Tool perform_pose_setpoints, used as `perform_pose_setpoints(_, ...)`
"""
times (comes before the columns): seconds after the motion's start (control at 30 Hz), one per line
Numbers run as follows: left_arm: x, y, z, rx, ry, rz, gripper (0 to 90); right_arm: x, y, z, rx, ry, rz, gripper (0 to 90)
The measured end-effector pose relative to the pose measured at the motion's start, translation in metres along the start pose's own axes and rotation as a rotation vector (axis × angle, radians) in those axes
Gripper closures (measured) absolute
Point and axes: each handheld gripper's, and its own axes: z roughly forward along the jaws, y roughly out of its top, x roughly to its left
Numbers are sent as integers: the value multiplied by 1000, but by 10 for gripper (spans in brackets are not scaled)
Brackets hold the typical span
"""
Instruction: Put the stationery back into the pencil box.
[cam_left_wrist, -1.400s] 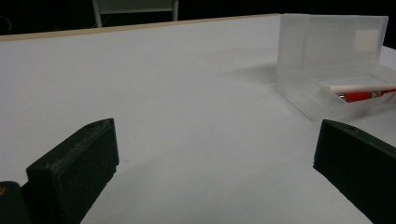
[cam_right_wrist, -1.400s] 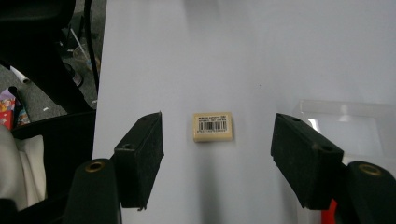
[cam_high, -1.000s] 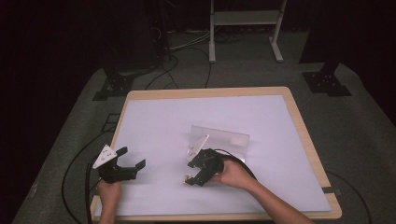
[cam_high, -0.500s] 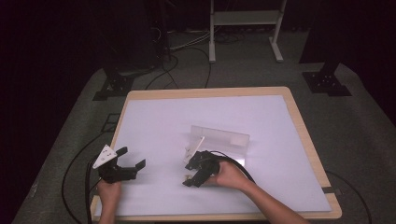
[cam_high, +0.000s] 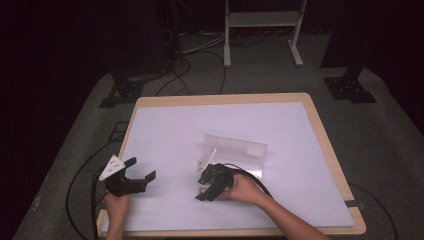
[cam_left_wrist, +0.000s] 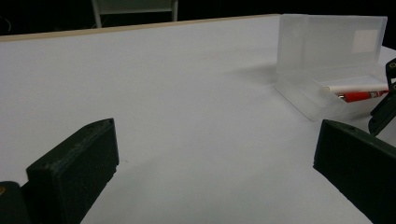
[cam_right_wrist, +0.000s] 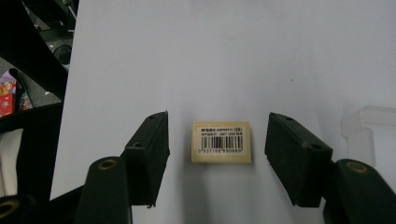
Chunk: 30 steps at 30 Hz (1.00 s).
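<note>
The right gripper, jaws closing but not yet touching, straddles the eraser lying flat between them; closing off-centre could push it aside instead of pinching it.

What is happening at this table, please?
A person holds a pair of tongs in each hand. The right tongs hang over a small eraser with a barcode label; their jaws have just been closing, with the eraser between them but not yet touched. The left tongs wait open. An open clear box with pens stands nearby.
</note>
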Motion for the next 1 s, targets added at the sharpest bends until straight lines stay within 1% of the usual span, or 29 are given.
perform_pose_setpoints(0.1,0,0,0,1,1,-1,0,0,0,1,6,1,3,403)
perform_pose_setpoints(0.3,0,0,0,1,0,-1,0,0,-1,5,16,0,-7,444)
perform_pose_setpoints(0.4,0,0,0,-1,0,-2,0,0,-1,5,15,-5,-15,482)
perform_pose_setpoints(0.43,0,0,0,0,0,-2,0,1,-1,5,15,-6,-18,510)
perform_pose_setpoints(0.53,0,0,0,1,0,2,0,1,0,5,17,-5,-20,528)
perform_pose_setpoints(0.63,0,0,0,1,1,3,0,1,-1,5,17,-10,-26,569)
perform_pose_setpoints(0.83,0,0,0,0,1,-1,0,1,-1,4,24,-4,-24,581)
perform_pose_setpoints(1.0,0,0,0,0,1,1,0,2,0,4,30,3,-36,584)
